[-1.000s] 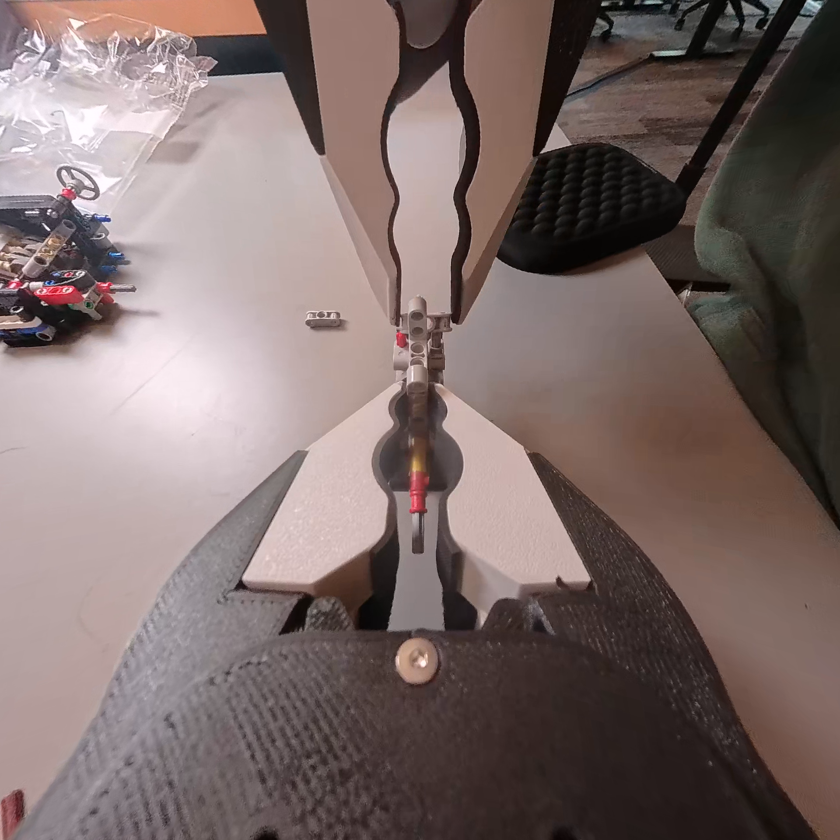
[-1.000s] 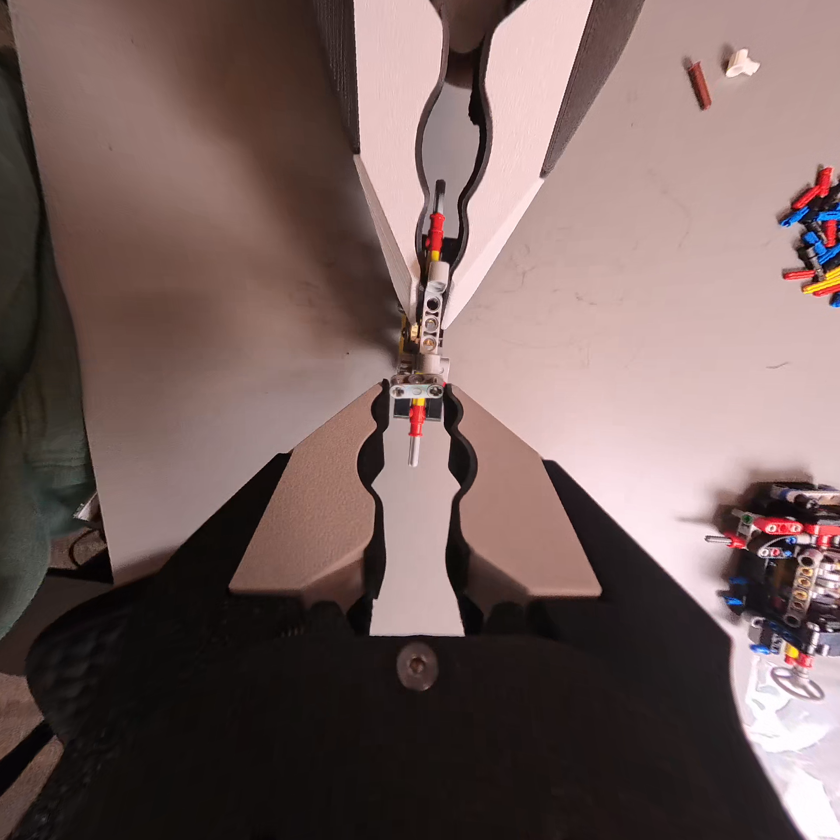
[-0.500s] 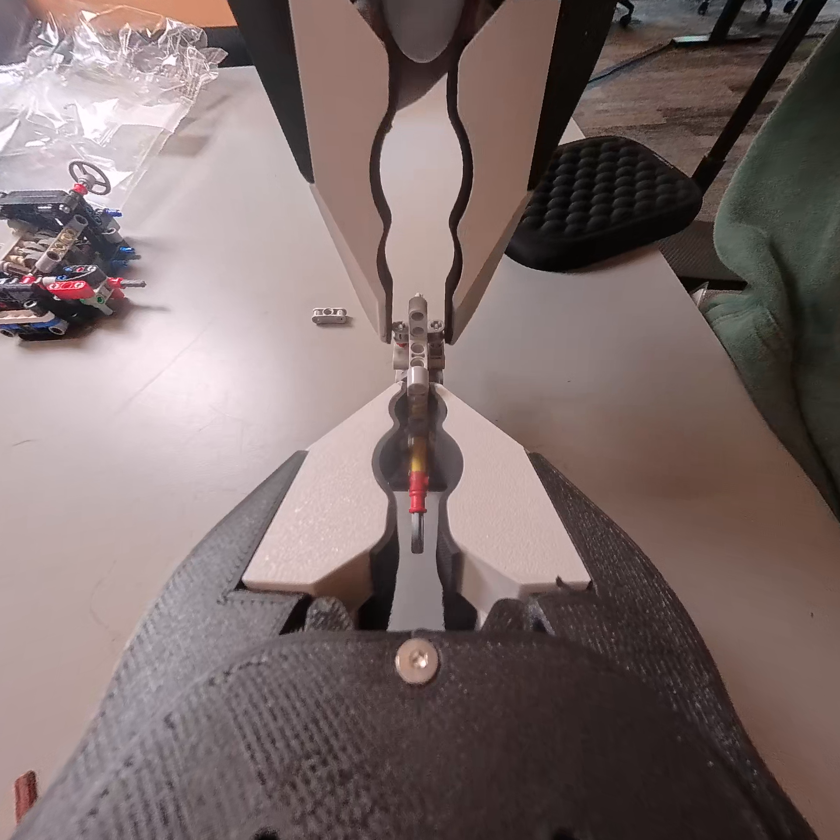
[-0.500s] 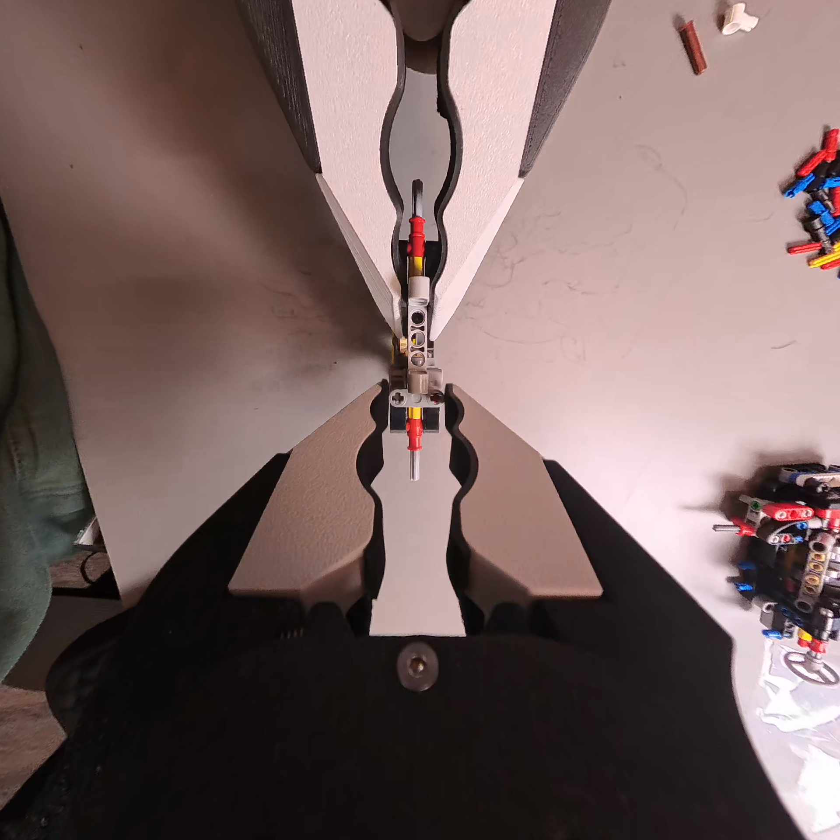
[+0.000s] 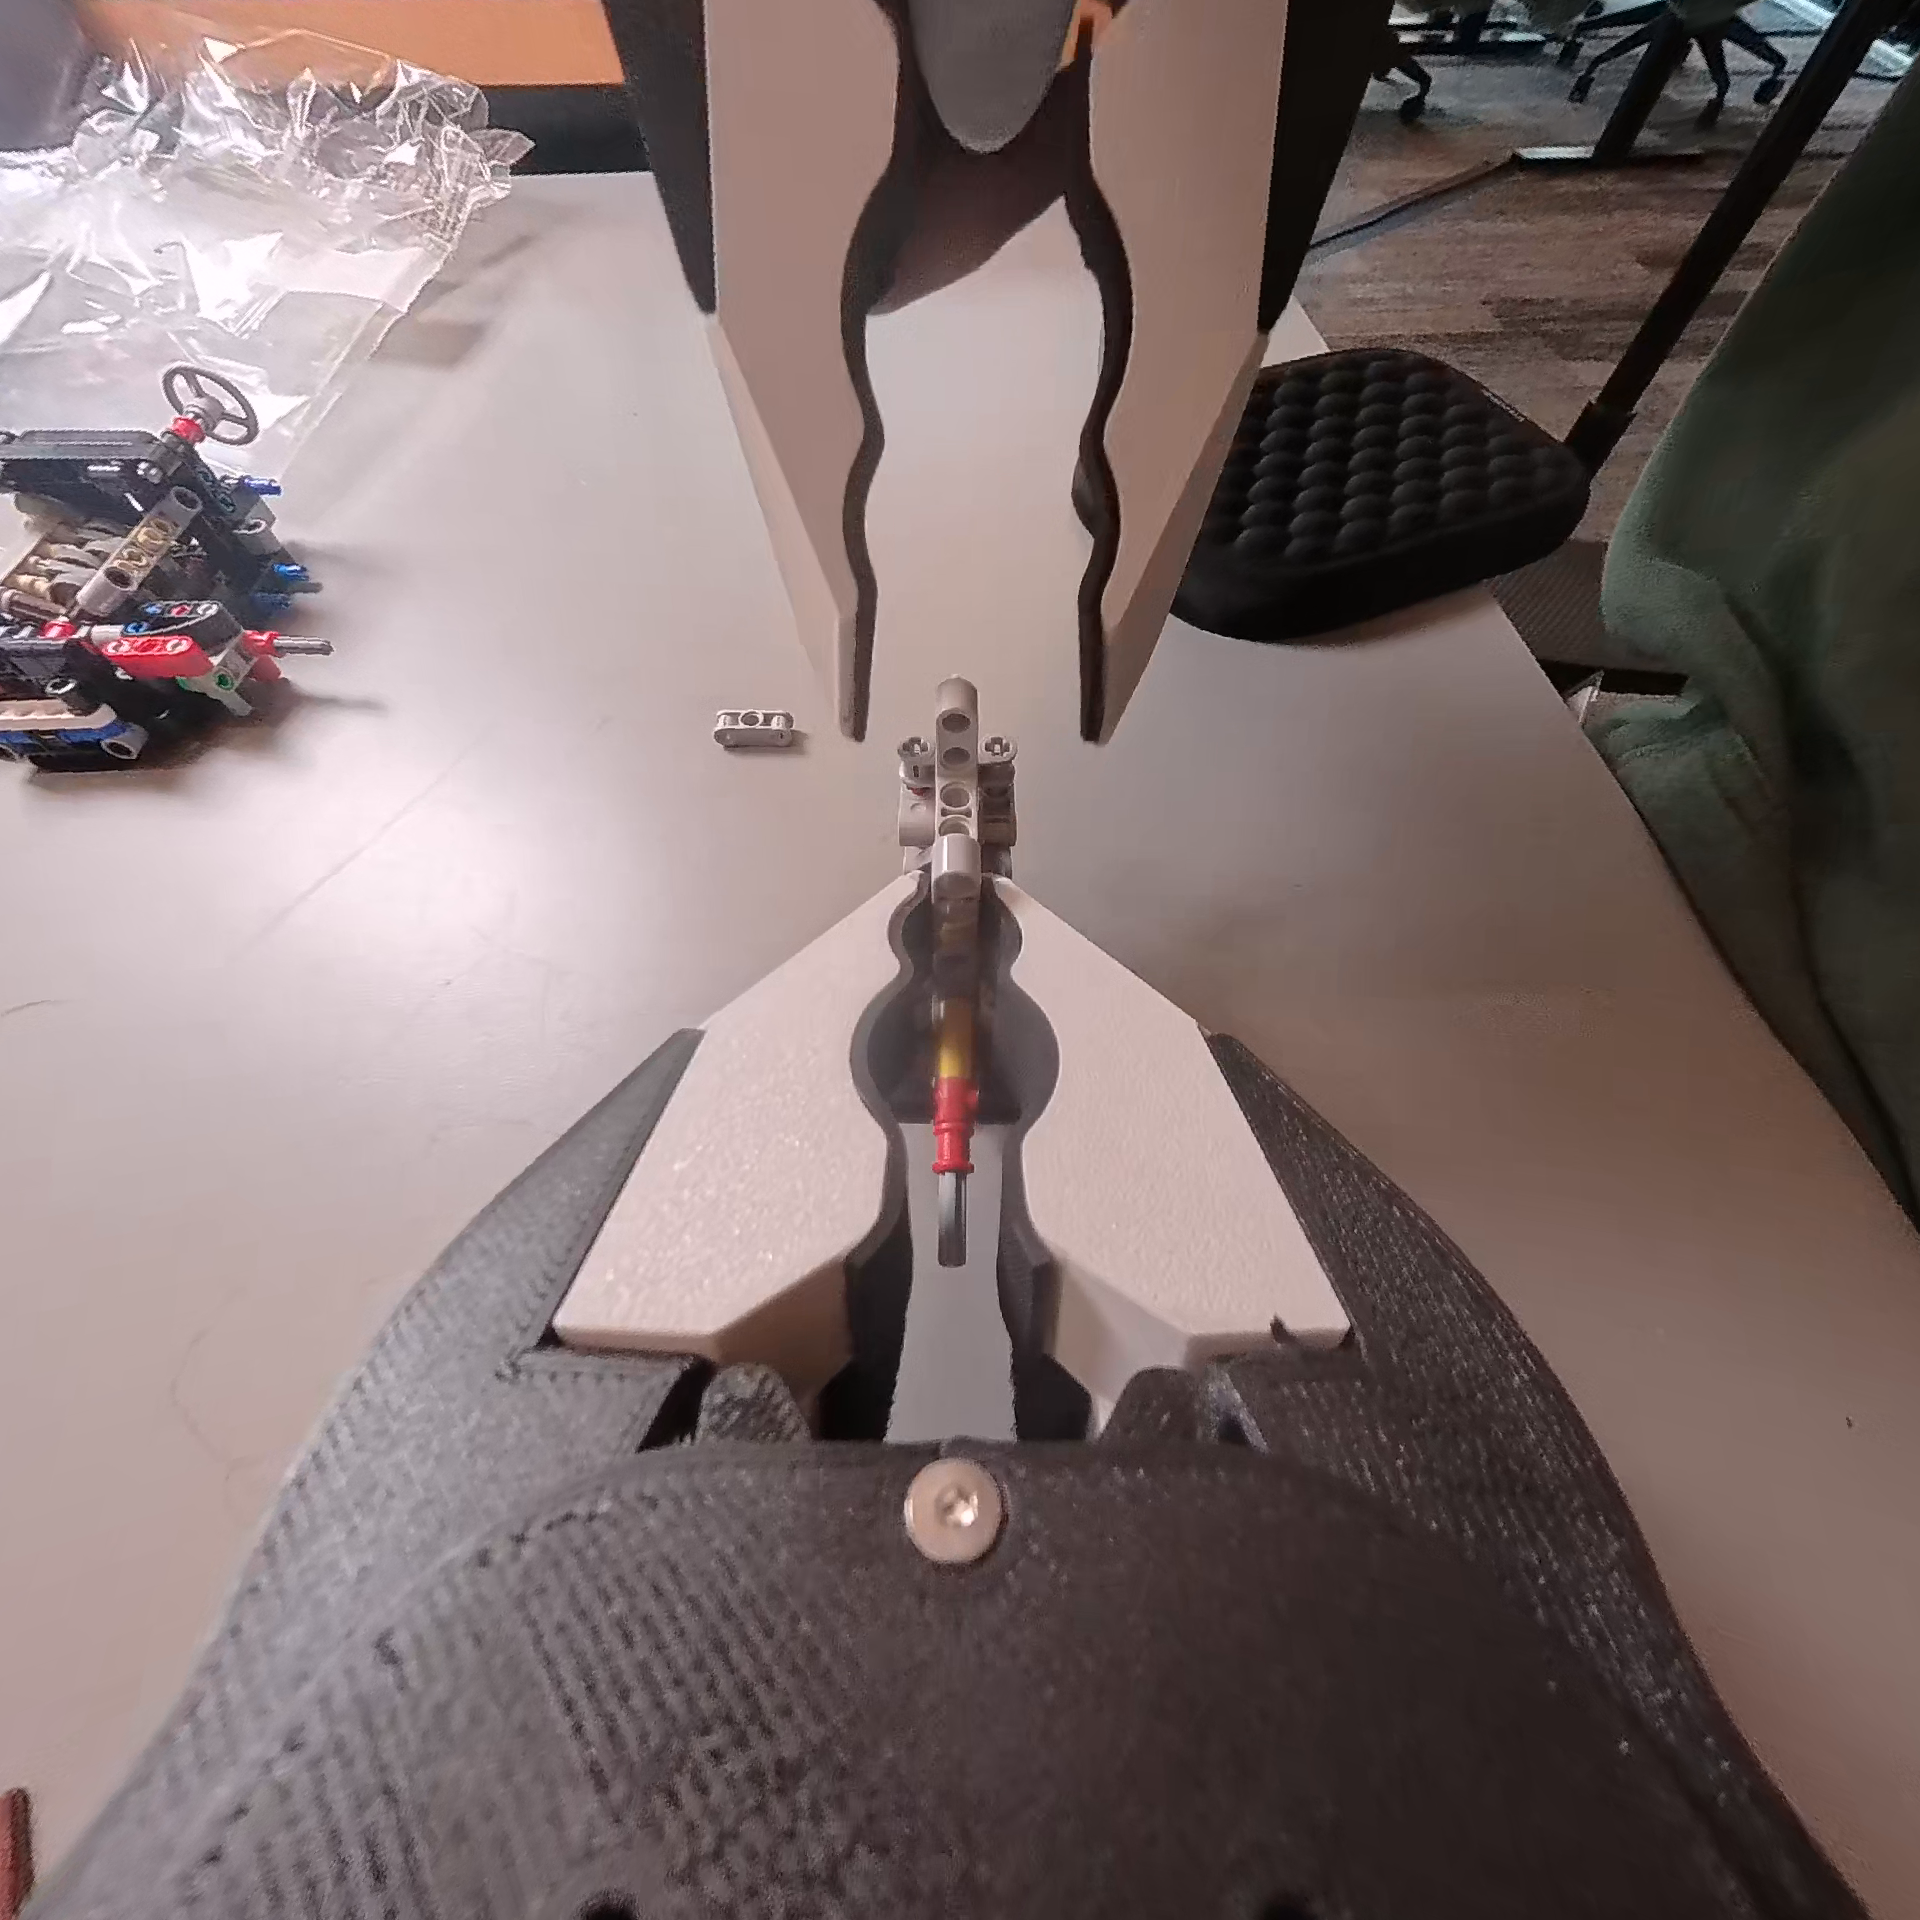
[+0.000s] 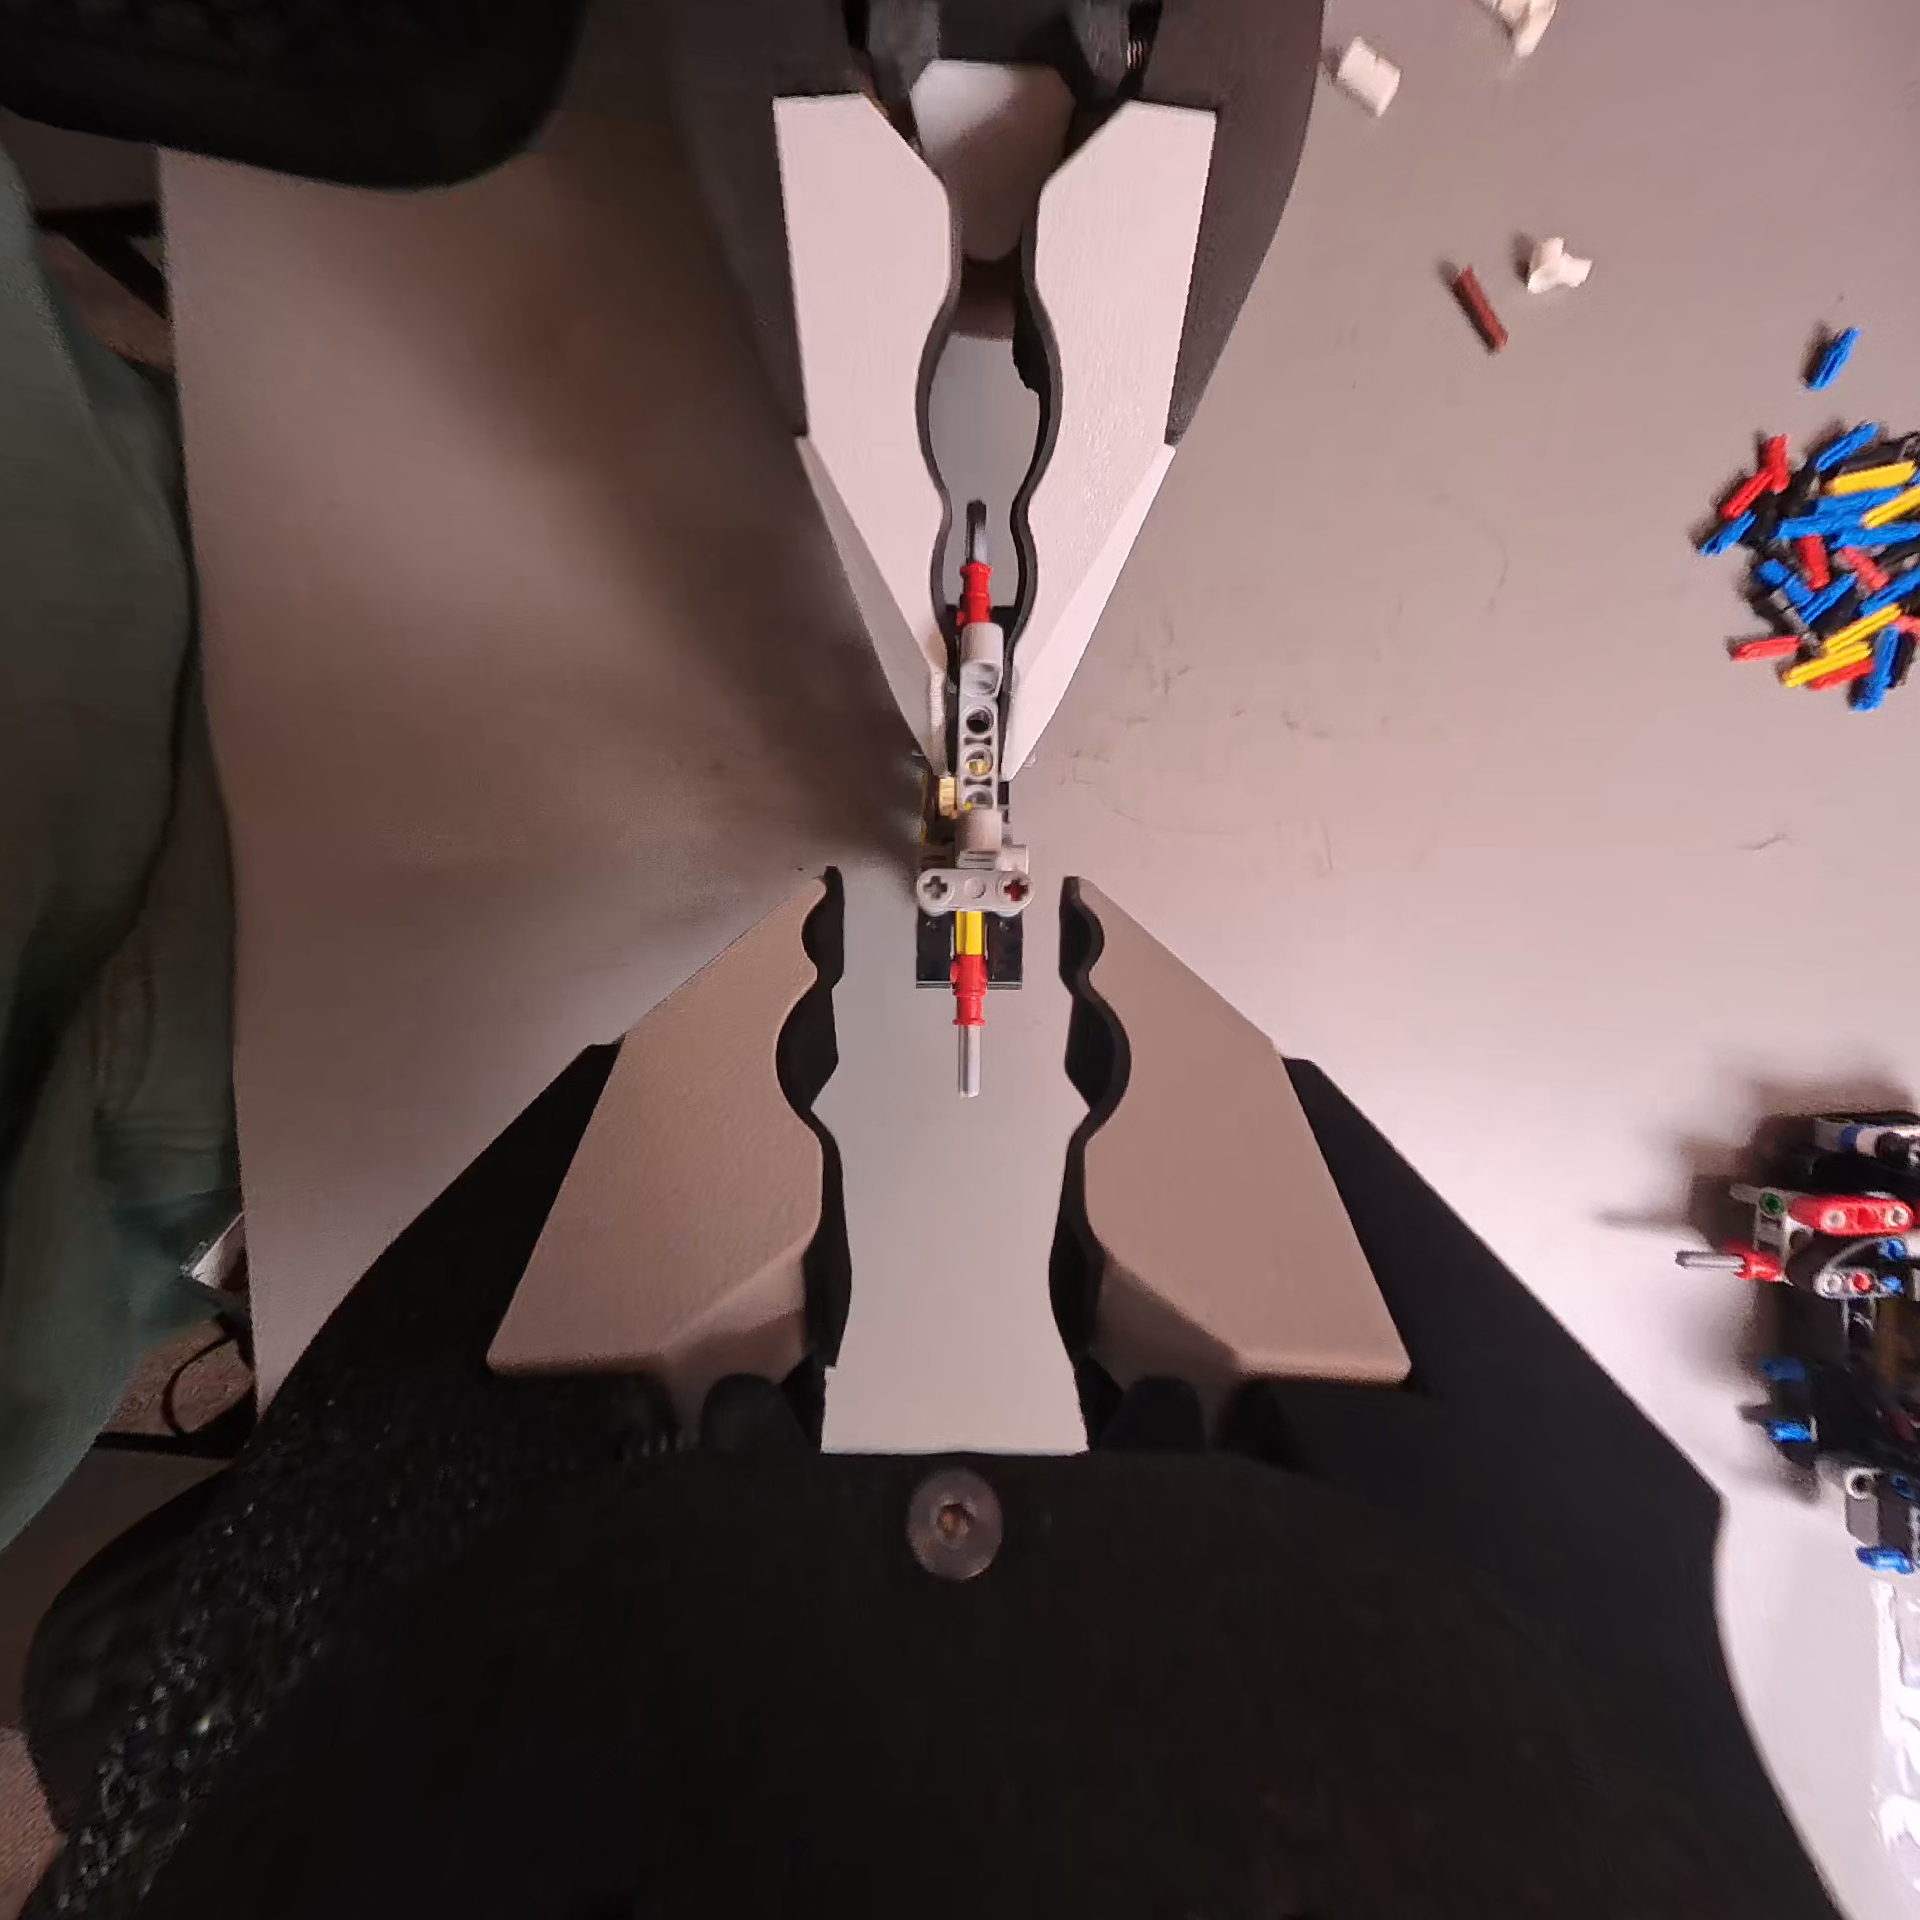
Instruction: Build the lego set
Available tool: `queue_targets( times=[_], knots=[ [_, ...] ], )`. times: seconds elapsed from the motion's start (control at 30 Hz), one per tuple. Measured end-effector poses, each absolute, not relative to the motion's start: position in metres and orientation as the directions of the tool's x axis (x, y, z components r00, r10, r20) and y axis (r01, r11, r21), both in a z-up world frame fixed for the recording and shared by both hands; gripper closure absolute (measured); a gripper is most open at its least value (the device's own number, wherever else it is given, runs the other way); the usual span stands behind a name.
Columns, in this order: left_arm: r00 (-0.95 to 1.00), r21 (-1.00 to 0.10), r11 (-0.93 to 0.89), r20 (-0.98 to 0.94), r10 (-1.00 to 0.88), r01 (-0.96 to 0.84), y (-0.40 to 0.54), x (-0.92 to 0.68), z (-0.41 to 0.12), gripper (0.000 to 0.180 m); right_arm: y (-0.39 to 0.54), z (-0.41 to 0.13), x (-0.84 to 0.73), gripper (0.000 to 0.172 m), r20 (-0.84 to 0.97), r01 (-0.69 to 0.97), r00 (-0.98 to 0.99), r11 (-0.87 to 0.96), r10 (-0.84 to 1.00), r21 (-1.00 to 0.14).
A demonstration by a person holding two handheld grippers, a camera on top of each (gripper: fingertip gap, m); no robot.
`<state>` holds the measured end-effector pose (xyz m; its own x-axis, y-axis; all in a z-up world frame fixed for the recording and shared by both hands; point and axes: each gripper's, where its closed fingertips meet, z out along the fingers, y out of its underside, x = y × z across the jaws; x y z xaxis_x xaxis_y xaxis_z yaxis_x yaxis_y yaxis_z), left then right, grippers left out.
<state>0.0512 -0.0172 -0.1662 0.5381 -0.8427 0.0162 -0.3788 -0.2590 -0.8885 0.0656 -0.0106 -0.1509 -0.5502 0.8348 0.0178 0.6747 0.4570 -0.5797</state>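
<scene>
My left gripper is shut on a small grey brick assembly with a yellow and red axle running back between its pads; it holds it just above the pale table. In the right wrist view the same assembly sticks out of the left gripper towards me. My right gripper is open; its fingertips stand apart on both sides of the assembly's grey cross piece without touching it. It also shows in the left wrist view, open, just beyond the assembly.
A partly built brick vehicle and a clear plastic bag lie at the far left; a small grey connector lies loose. A pile of coloured pins lies on the table. A black chair seat and green cloth lie beyond the edge. My left and right fingertips are right by each other.
My right gripper has opened, let go of the assembly's cross piece, and drawn back a little. The left gripper keeps its hold on the assembly.
</scene>
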Motion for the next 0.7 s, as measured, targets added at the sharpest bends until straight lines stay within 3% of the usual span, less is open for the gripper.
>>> queue_targets(
  times=[0.27, 0.7],
  knots=[
    [0.533, -0.895, -0.230, -0.011, -0.846, -0.383, -0.017, 0.052, -0.166, 0.174, -0.009, -0.149, 0.068, 0.145, 0.015, 0.553, -0.462, 0.302, 0.887, -0.777],
    [0.530, -0.908, -0.229, 0.010, -0.848, -0.350, -0.017, 0.051, -0.165, 0.174, -0.007, -0.164, 0.061, 0.151, 0.021, 0.556, -0.446, 0.295, 0.895, -0.777]
  ],
)
